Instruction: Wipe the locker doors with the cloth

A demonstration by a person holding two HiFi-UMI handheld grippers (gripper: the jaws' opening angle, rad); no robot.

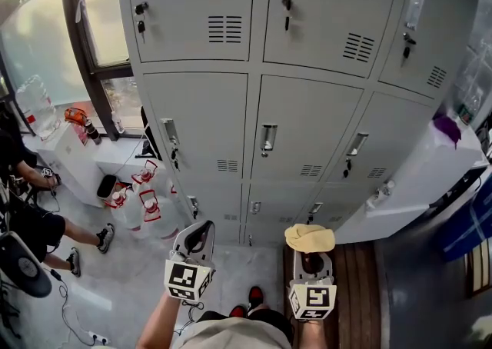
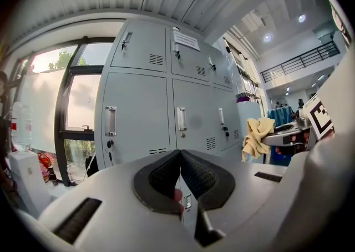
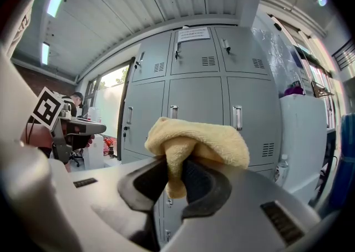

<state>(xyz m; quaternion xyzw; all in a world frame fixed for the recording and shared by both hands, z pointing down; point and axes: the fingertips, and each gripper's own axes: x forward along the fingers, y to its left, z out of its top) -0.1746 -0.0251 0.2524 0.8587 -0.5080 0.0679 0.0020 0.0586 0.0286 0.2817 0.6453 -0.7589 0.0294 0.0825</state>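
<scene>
Head view: grey lockers beside a window, pale floor below.

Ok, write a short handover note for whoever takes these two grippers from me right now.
Left gripper: shut, empty, held short of the lockers.
Right gripper: shut on the yellow cloth, which bunches above its jaws.
Locker doors: all closed, straight ahead; the cloth touches none of them.
Done: cloth is in hand; whether any door was wiped can't be told.
To do: bring the cloth to a door and wipe, door by door.
</scene>
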